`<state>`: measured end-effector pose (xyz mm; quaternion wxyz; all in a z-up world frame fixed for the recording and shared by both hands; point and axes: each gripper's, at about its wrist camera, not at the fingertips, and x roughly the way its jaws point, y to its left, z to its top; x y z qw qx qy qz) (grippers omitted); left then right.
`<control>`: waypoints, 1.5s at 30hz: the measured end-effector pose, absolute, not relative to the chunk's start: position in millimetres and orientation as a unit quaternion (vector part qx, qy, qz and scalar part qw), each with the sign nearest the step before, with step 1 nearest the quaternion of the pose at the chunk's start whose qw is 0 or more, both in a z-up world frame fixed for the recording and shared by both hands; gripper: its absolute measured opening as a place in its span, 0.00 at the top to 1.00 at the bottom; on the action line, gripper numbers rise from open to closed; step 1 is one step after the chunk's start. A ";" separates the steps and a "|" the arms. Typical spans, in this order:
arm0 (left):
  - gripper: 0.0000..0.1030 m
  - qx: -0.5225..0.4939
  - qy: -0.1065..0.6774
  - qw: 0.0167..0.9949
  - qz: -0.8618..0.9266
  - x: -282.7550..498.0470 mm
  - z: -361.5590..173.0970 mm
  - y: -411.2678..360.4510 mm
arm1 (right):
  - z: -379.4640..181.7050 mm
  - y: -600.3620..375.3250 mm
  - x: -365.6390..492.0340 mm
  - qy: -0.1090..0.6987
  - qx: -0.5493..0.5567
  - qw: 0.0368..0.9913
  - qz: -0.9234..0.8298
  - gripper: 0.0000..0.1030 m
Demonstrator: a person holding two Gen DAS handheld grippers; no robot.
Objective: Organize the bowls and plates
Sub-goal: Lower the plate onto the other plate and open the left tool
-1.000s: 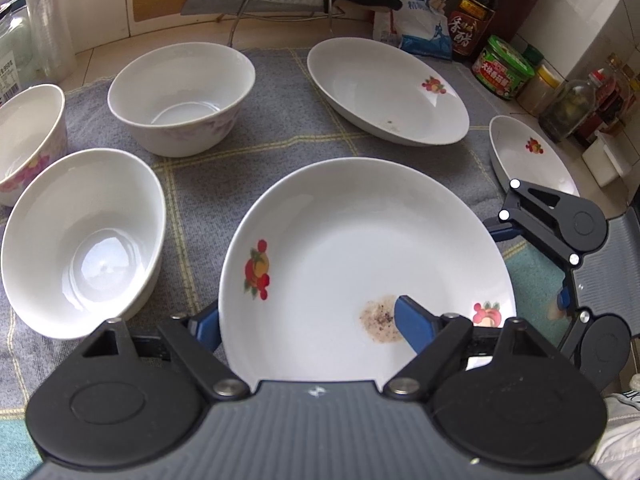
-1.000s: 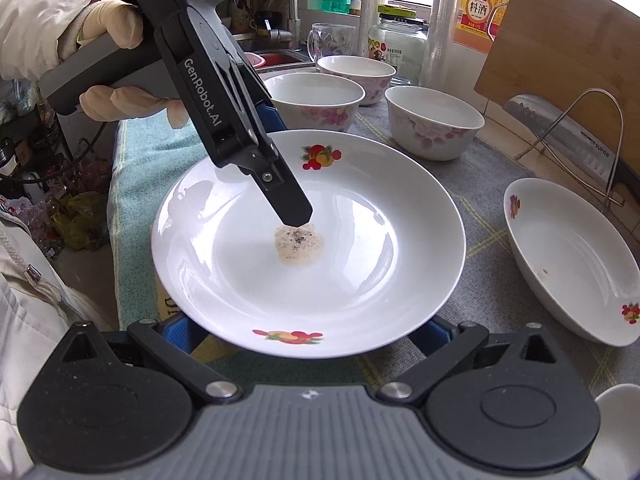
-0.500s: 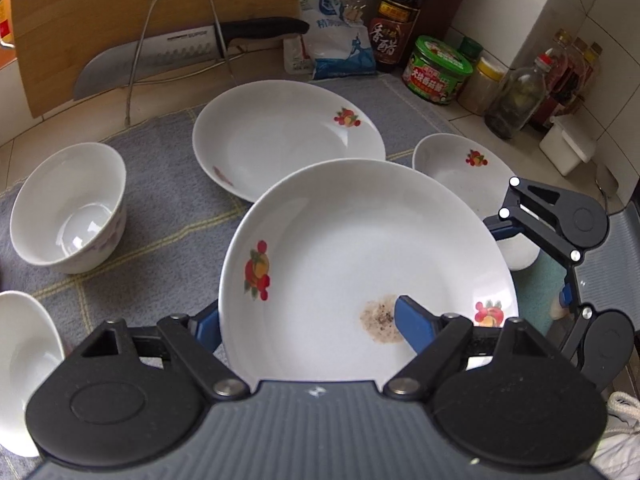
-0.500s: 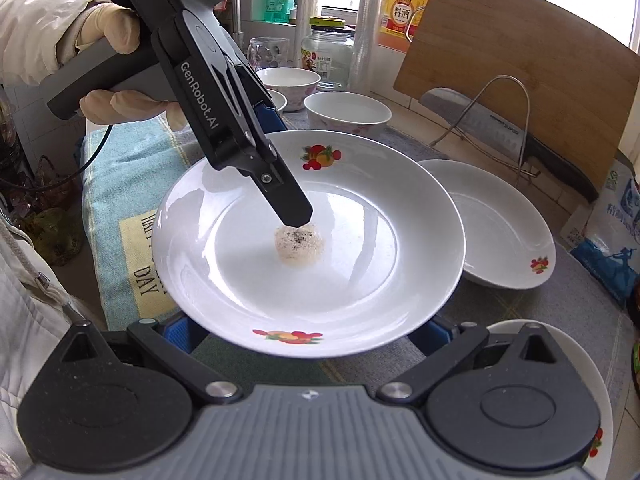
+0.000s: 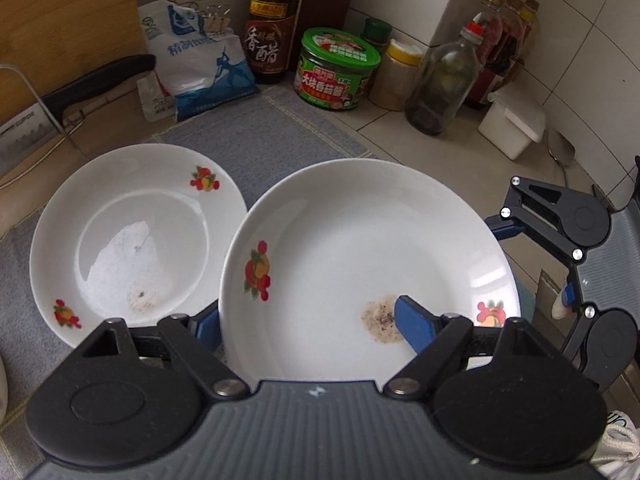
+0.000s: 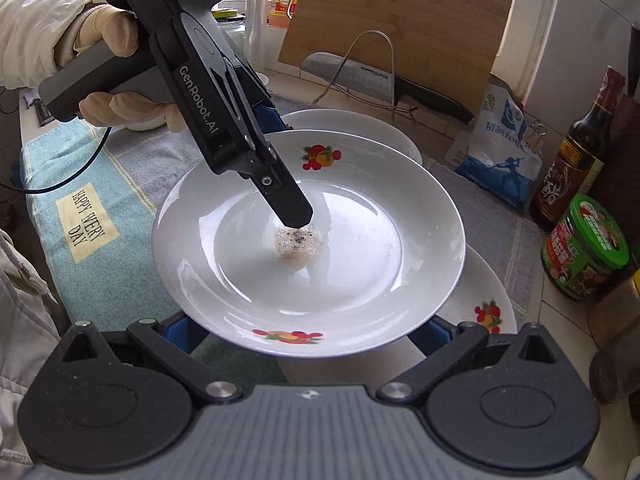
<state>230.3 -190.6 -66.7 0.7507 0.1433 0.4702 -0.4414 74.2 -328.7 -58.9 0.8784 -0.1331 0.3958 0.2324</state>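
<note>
So you've got the plate (image 5: 360,248) up off the surface with both tools on it. It fills the middle of both wrist views, sitting roughly level. There's a crusty speckled spot (image 6: 298,242) near its centre.

Your left tool (image 5: 310,326) is clamped on the plate's rim. One blue pad lies on the inside of the plate right next to that spot, and the other is tucked underneath at the lower left. In the right wrist view you can see your gloved hand (image 6: 112,36) at the upper left, wrapped around that tool's handle.

The right tool (image 6: 306,330) is trickier. Its fingers stand wide apart at the bottom of its own view. Both tips disappear under the plate's near rim, so I honestly can't tell whether it's pinching anything or the plate just sits over it.

A second plate (image 5: 140,240) lies flat on the grey mat (image 5: 260,136), left of centre in the left wrist view. It sits just beside the held one and has a whitish smear in its well. A third plate (image 6: 480,300) peeks out from under the held one at the lower right of the right wrist view.

Along the back are a knife (image 5: 96,84) on a wire rack, a blue-and-white bag (image 5: 196,64), a dark vinegar bottle (image 5: 272,40) and a green-lidded jar (image 5: 338,72). A teal towel (image 6: 100,208) covers the surface at the left of the right wrist view.
</note>
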 end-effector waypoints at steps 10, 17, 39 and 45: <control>0.17 0.171 0.459 0.729 -0.478 229.6 -81.3 -244.6 | -70.5 -363.4 65.4 0.419 -0.100 0.885 0.176 0.00; 0.17 0.182 0.467 0.722 -0.477 230.9 -88.2 -260.8 | -74.0 -370.9 68.3 0.426 -0.087 0.885 0.169 0.00; 0.16 0.184 0.488 0.706 -0.479 238.2 -98.5 -274.0 | -75.0 -376.0 64.6 0.447 -0.088 0.876 0.155 0.00; 0.14 0.198 0.467 0.718 -0.477 233.4 -90.8 -270.4 | -73.6 -375.4 64.3 0.447 -0.095 0.876 0.153 0.00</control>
